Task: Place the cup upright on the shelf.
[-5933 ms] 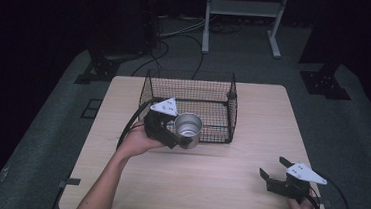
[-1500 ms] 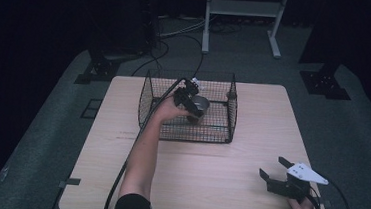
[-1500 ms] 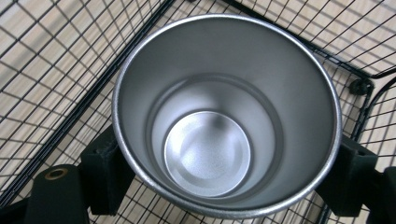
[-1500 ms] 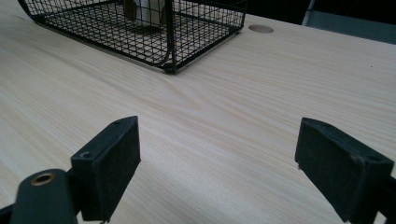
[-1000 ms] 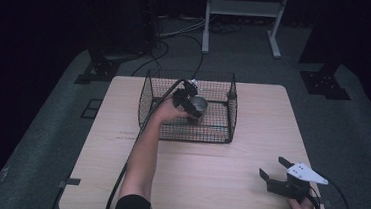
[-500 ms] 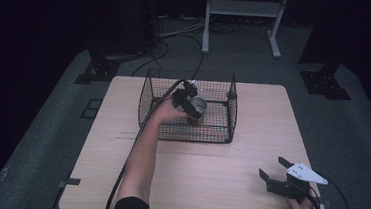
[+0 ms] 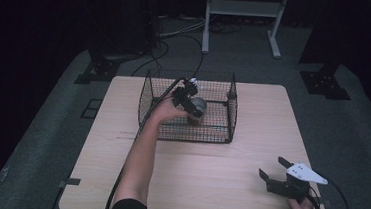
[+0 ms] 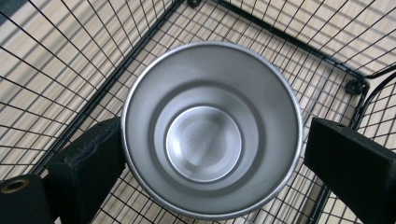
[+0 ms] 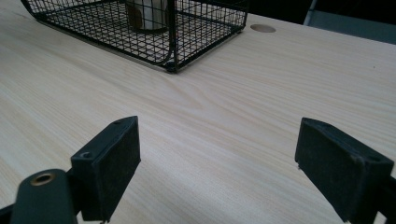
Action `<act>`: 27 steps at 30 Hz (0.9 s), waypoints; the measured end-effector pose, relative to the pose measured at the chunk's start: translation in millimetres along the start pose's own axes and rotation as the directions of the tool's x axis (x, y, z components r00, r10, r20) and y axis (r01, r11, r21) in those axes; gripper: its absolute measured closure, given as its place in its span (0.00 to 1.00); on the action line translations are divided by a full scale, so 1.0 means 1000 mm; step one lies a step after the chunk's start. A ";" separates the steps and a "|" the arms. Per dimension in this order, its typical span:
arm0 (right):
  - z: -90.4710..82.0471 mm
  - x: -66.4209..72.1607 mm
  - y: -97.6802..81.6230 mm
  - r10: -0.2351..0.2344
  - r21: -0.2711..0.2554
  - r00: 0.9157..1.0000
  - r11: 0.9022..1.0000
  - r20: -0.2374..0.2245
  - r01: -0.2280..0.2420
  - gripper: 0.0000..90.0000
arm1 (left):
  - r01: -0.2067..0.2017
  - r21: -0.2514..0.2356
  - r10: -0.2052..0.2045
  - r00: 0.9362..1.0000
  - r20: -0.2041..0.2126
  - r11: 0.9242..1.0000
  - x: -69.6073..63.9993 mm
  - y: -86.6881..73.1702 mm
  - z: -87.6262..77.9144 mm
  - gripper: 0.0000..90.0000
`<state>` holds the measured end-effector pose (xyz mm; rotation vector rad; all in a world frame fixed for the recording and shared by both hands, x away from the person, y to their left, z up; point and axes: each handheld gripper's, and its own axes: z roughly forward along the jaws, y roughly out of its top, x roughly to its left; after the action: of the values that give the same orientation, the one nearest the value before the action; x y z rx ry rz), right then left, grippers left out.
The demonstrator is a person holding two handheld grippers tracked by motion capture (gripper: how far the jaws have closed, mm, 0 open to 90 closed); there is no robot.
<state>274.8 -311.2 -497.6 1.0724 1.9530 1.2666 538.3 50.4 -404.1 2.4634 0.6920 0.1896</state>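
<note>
Work in hand: setting a metal cup [image 8: 211, 128] down inside a wire basket [image 7: 149, 94] on the counter [image 7: 227, 188].
Cup, place: upright on the basket's mesh floor, toward the back middle in the high view [image 7: 197, 105]; the right gripper view catches its lower part through the mesh [image 9: 147, 11].
Left gripper [image 7: 192, 104]: reaches down into the basket from above, looking straight into the cup's mouth.
Left jaws: they have just been opening; the cup stands between them, one pad at or just beside the rim, the other clearly apart from it, so the grip looks let go.
Right gripper [image 9: 217, 161]: near the counter's front right corner [image 7: 277, 173], well apart from the basket.
Right jaws: wide open, nothing between them, bare wood underneath.
Cup, material: brushed steel by the look, thin wall, stepped bottom, open top.
Weight: likely light, since it looks empty.
Stiffness: rigid; I judge it will not give under the pads, nor break if bumped.
Slip: the smooth round wall offers little bite, so it could twist or slide in a loose pinch.
Where to take hold: across the rim from above with a pad on each outer side, or one pad inside the wall and one outside.
Watch for: the mesh floor is uneven, so a nudge from a withdrawing jaw could tip or rock the cup; the basket walls also leave limited room to the sides.
</note>
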 end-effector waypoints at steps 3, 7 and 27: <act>0.000 0.000 0.000 0.002 0.001 1.000 1.000 0.000 -0.002 0.15 | -0.011 -0.003 0.011 1.000 -0.011 1.000 -0.001 0.001 -0.002 0.06; 0.000 0.000 0.000 0.002 0.000 1.000 1.000 0.001 -0.002 0.15 | -0.013 -0.012 0.013 1.000 -0.011 1.000 -0.002 0.003 -0.005 0.05; 0.000 0.000 0.000 0.008 0.004 1.000 1.000 0.010 -0.008 0.15 | -0.045 -0.082 0.041 0.998 -0.050 0.996 -0.010 0.005 -0.038 0.04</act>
<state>274.8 -311.1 -497.6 1.0880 1.9465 1.2600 520.9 60.3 -369.9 2.4022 0.6391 0.2898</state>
